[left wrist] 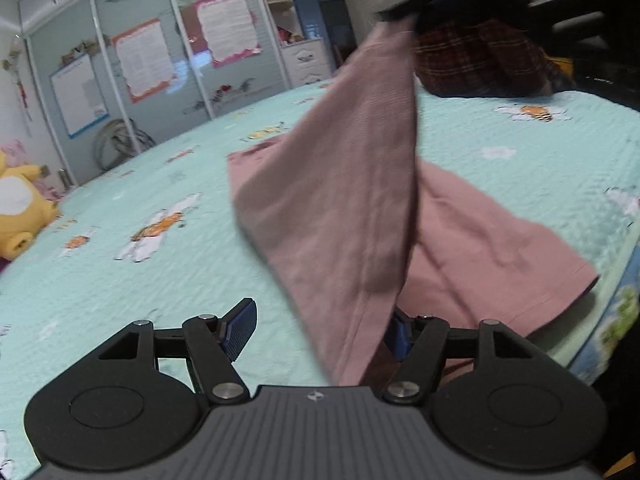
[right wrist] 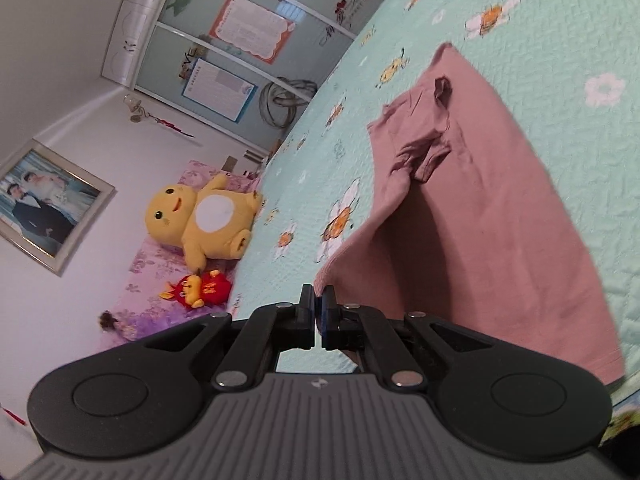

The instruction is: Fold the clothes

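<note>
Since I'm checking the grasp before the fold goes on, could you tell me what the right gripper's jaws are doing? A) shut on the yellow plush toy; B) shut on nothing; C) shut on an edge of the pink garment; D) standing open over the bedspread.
C: in the right wrist view the right gripper has its jaws closed together with an edge of the pink garment pinched between them and lifted off the bedspread.

Mint quilted bed (left wrist: pixel 120 280); poster-covered sliding wardrobe (left wrist: pixel 132 60); framed photo (right wrist: pixel 44 204) on wall.
</note>
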### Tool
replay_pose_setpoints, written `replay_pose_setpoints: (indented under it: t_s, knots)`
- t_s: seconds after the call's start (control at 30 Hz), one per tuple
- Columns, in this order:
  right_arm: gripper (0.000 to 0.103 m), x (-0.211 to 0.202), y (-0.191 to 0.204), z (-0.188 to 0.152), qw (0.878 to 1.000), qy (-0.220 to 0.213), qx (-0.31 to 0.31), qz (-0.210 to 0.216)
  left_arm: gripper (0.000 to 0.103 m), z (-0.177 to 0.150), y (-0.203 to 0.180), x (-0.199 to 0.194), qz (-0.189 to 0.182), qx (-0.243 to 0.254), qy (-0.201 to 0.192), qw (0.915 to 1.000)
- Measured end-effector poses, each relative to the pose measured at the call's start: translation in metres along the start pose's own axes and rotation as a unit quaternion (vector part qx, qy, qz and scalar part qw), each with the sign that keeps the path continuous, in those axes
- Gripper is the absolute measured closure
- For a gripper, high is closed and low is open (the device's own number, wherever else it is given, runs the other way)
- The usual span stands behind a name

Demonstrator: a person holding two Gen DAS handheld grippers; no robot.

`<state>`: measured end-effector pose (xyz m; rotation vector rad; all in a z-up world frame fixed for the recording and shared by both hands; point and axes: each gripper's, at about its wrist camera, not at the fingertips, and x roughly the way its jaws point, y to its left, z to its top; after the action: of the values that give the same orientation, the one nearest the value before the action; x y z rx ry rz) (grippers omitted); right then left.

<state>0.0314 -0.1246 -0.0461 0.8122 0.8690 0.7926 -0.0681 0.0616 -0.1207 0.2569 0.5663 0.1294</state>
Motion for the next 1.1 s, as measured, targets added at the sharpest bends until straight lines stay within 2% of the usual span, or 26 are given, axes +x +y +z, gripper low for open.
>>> replay_pose_setpoints:
  t_s: [0.13,0.2,0.27,0.37,0.47,0.6,0.8,0.97,1.0,1.07,1.1]
  knots:
    - [0.102,-0.011,-0.014,-0.01,1.0,0.001,0.004,-0.01,0.053,-0.012,0.021,-0.011,0.015,-0.013,-0.009,0.9998]
    - [0.102,-0.014,-0.027,-0.02,1.0,0.007,0.007,-0.028,0.058,-0.017,0.031,-0.015,0.013,-0.026,-0.013,0.9995]
    - [0.102,-0.013,-0.043,-0.031,0.998,0.018,0.017,-0.05,0.068,-0.02,0.033,-0.016,0.009,-0.026,-0.012,0.9995]
    - [0.102,-0.002,-0.072,-0.047,0.995,0.039,0.045,-0.082,0.076,-0.024,0.03,-0.01,0.001,-0.025,0.001,0.9997]
    - [0.102,0.006,-0.081,-0.06,0.993,0.055,0.052,-0.088,0.075,-0.03,0.024,-0.003,-0.003,-0.019,0.017,0.9997]
    - [0.102,0.012,-0.076,-0.065,0.993,0.057,0.029,-0.098,0.073,-0.036,0.019,0.001,-0.004,-0.01,0.027,0.9996]
    - [0.102,-0.005,-0.071,-0.054,0.995,0.023,0.017,-0.094,0.076,-0.034,0.03,-0.007,-0.009,-0.033,0.015,0.9993]
    - [0.102,0.008,-0.097,-0.063,0.991,0.05,0.011,-0.122,0.075,-0.038,0.026,0.002,-0.017,-0.039,0.041,0.9982]
    - [0.102,0.012,-0.102,-0.066,0.99,0.056,0.013,-0.125,0.073,-0.038,0.026,0.0,-0.017,-0.042,0.041,0.9981]
    - [0.098,0.011,-0.105,-0.066,0.991,0.057,0.018,-0.122,0.056,-0.039,0.029,-0.007,-0.012,-0.042,0.038,0.9983]
    - [0.095,0.006,-0.101,-0.064,0.991,0.05,0.01,-0.121,0.052,-0.039,0.03,-0.01,-0.009,-0.042,0.037,0.9984]
